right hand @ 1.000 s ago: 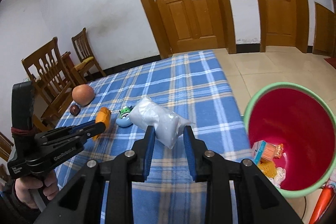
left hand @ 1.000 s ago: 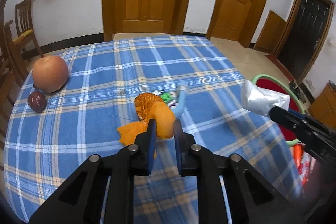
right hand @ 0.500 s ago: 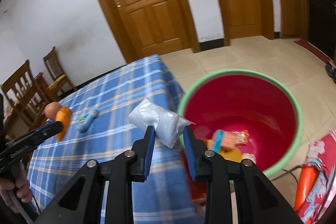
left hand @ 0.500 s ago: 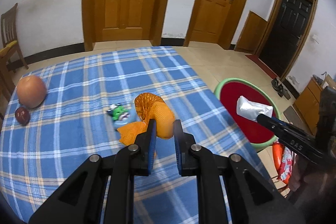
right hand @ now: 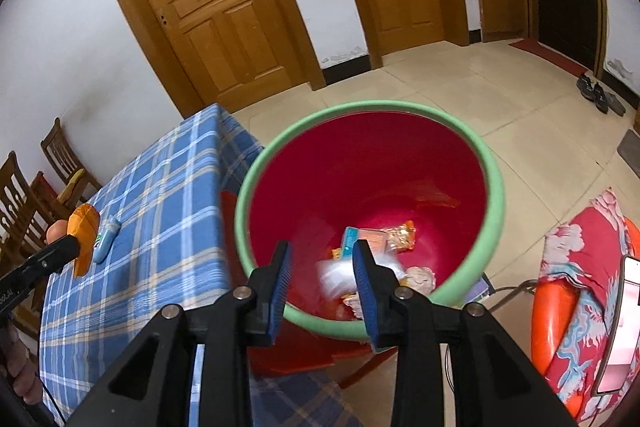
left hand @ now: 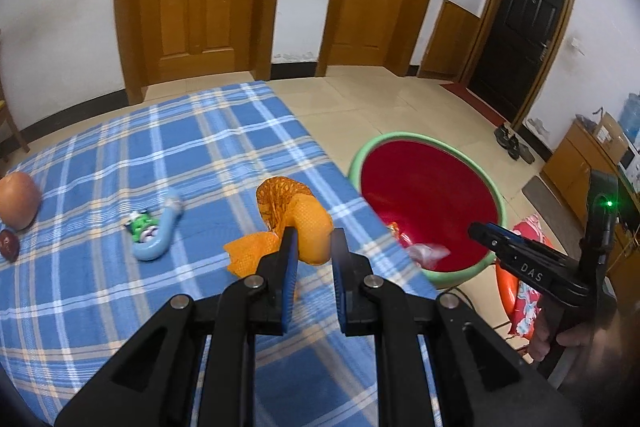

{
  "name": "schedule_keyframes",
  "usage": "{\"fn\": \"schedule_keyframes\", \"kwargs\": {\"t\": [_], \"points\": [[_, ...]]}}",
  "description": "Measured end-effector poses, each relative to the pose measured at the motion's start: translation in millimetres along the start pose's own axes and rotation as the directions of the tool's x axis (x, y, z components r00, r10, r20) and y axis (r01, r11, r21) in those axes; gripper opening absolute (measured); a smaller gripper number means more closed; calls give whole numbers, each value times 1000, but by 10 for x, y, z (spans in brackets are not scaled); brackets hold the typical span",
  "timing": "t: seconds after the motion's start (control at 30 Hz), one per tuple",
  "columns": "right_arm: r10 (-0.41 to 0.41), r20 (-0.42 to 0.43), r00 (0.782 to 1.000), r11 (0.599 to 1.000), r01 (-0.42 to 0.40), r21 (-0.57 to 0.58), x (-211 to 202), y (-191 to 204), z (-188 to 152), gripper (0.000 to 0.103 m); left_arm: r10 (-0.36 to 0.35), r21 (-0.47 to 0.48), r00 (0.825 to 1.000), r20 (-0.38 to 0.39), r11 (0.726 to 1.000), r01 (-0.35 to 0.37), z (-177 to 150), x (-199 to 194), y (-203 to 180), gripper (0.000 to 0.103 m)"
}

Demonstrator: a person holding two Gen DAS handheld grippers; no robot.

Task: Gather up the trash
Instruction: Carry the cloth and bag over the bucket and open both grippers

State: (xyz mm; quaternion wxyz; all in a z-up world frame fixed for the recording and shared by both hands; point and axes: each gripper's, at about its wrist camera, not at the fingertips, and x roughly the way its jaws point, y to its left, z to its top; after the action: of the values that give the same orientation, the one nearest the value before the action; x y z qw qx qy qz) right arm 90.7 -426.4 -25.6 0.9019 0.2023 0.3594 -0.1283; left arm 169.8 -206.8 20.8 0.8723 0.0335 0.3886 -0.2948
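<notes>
My left gripper point(left hand: 313, 250) is shut on an orange mesh net point(left hand: 298, 223) and holds it above the blue plaid table point(left hand: 120, 155) near its right edge. It also shows in the right wrist view point(right hand: 82, 231). My right gripper point(right hand: 322, 269) is open and empty above the red bin with a green rim point(right hand: 404, 107). A white plastic bag point(right hand: 340, 277), blurred, is falling into the bin between the jaws. Wrappers point(right hand: 380, 239) lie at the bin's bottom. The bin point(left hand: 424, 195) stands on the floor right of the table.
A light blue tube with a green label point(left hand: 156, 231), an apple point(left hand: 18, 195) and a dark small fruit point(left hand: 8, 243) lie on the table's left part. Wooden chairs point(right hand: 24, 195) stand beyond the table. An orange stool with a floral cushion point(right hand: 580, 275) stands right of the bin.
My right gripper moved over the bin, opened and let the white bag drop. My left gripper carried the orange net toward the table's right edge.
</notes>
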Motion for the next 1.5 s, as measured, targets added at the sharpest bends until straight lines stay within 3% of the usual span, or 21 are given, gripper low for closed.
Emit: {"fn": "schedule_keyframes", "kwargs": {"t": [0.77, 0.87, 0.9, 0.97, 1.5], "points": [[-3, 78, 997, 999, -1, 49, -407, -509, -15, 43, -122, 156, 988, -96, 978, 136, 104, 756, -1062, 16], [-8, 77, 997, 998, 3, 59, -398, -544, -4, 43, -132, 161, 986, -98, 976, 147, 115, 787, -1115, 26], [-10, 76, 997, 998, 5, 60, -394, -560, 2, 43, -132, 161, 986, -99, 976, 147, 117, 792, -1127, 34], [-11, 75, 997, 998, 6, 62, -389, -564, 2, 43, -130, 160, 987, -93, 977, 143, 113, 782, -1134, 39], [38, 85, 996, 998, -42, 36, -408, -286, 21, 47, -53, 100, 997, -60, 993, 59, 126, 479, -711, 40]]}}
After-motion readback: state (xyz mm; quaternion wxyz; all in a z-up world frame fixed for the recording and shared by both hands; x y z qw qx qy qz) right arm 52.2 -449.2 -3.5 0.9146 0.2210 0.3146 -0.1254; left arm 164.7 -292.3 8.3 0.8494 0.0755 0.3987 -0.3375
